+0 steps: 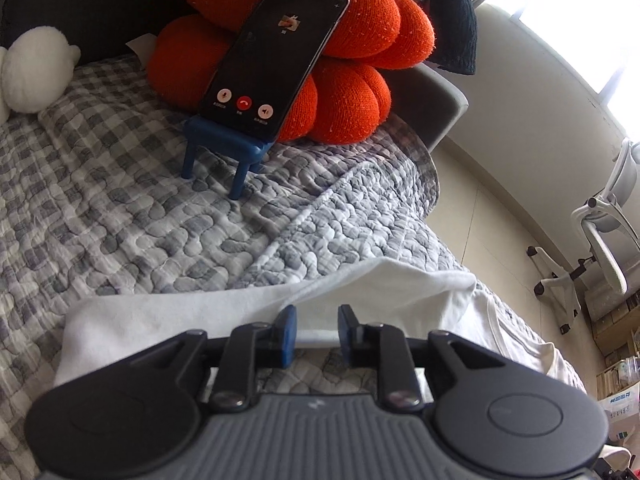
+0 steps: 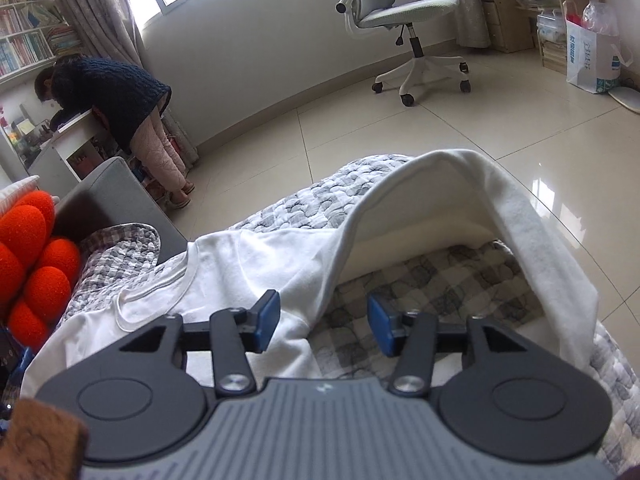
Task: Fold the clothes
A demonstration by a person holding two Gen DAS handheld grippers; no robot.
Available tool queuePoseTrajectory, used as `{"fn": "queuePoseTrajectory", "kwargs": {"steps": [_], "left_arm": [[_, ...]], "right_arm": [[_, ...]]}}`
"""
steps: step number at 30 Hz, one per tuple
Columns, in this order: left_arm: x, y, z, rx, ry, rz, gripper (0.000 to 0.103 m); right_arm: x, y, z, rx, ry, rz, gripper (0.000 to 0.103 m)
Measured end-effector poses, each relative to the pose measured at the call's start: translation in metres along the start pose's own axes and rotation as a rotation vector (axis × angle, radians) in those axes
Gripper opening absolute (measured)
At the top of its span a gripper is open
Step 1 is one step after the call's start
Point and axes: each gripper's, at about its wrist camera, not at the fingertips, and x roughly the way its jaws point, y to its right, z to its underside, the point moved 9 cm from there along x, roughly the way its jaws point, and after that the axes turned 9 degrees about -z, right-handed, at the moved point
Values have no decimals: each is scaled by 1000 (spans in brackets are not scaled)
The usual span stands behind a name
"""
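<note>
White shirt [image 2: 248, 264] part-folded on quilt [image 1: 120, 208], one side flipped over, remainder unfolded; left gripper [image 1: 316, 326] and right gripper [image 2: 322, 322] both parted, empty.

We see a soft, matt white cloth shirt [image 2: 256, 264] lying on a puckered, quilted checked bedcover [image 1: 120, 208]. At the upper middle of the left view a glossy glass-faced phone [image 1: 276, 56] leans on a nubbly orange knitted cushion [image 1: 360, 92]. The floor tiles [image 2: 400, 128] shine glossy.

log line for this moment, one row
task: fold clothes | left gripper: open, at white shirt edge | right gripper: open, over shirt | surface: checked quilt
</note>
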Motion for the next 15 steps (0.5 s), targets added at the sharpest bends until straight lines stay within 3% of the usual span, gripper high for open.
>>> {"fn": "queuePoseTrajectory", "kwargs": {"steps": [7,9,15], "left_arm": [[-3,-26,-4,-2,-76,-13,31],[-3,-33,-7,-4,-80,-21,37],[-4,-59,-17,-46,-80,-60,37]], "right_arm": [[-3,-25,9,-21,-36,-15,53],[-4,-34,10,-29,-39,-26,55],[-1,-58,22,-44,-67,-57,58]]}}
